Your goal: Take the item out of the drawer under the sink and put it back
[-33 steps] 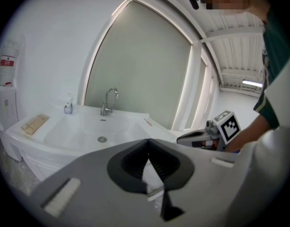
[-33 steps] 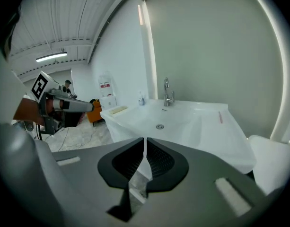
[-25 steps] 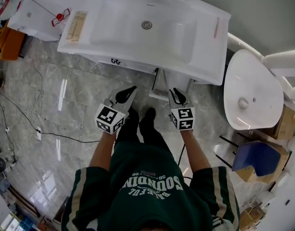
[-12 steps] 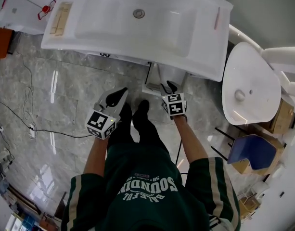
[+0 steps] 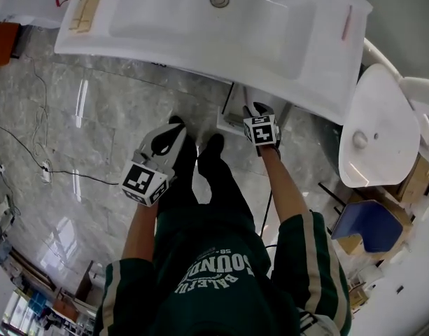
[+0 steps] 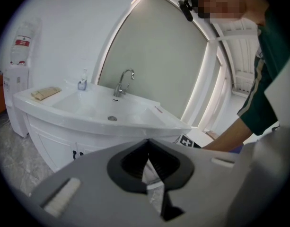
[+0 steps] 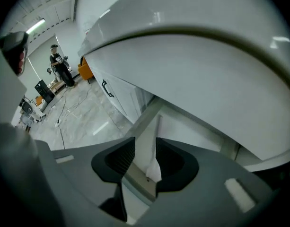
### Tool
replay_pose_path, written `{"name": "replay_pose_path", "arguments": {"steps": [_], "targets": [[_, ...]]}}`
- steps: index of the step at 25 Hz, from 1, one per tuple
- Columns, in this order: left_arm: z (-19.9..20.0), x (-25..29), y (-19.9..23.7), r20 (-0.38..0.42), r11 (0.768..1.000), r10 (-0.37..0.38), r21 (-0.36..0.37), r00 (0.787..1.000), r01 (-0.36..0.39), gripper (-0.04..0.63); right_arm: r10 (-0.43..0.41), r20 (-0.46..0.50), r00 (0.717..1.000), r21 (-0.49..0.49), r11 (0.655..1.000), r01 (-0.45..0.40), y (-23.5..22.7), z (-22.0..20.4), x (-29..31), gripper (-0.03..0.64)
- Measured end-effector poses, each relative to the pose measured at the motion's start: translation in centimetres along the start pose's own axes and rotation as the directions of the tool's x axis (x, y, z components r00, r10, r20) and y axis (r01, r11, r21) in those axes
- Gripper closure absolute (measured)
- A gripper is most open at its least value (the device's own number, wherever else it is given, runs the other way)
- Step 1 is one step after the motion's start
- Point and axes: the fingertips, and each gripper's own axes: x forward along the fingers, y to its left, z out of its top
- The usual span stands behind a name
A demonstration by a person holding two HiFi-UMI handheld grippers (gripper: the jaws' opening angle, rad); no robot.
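Observation:
A white drawer (image 5: 233, 112) stands pulled out beneath the white sink (image 5: 221, 26). My right gripper (image 5: 257, 109) points steeply down at the drawer's right side, under the sink's front edge. Its jaws have just been opening and stand open. In the right gripper view, the gap of the right gripper (image 7: 145, 144) shows only the drawer's rim (image 7: 137, 179) and pale inside, and no pad presses on anything. Which thing in there is the item I cannot tell. My left gripper (image 5: 177, 127) hangs lower left over the floor, shut and empty; in the left gripper view its (image 6: 147, 142) tips meet.
A white toilet (image 5: 375, 128) stands right of the sink, with a blue stool (image 5: 371, 226) and a cardboard box (image 5: 418, 172) behind it. The person's black shoes (image 5: 208, 149) are just before the drawer. A cable (image 5: 60, 175) runs over the marble floor at left.
Both grippers have sunk. The right one dropped further and moved forward under the sink's edge to the open drawer. The left one drifted down and slightly left.

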Motion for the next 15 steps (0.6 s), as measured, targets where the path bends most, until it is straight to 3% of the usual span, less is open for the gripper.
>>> {"name": "replay_pose_path", "arguments": {"steps": [15], "targets": [[-4.8, -1.9, 2.8, -0.036, 0.994, 0.084, -0.072, 0.996, -0.086, 0.545, -0.04, -0.149, 0.988, 0.014, 0.999, 0.043, -2.7, -3.2, 8.1, 0.495]]}}
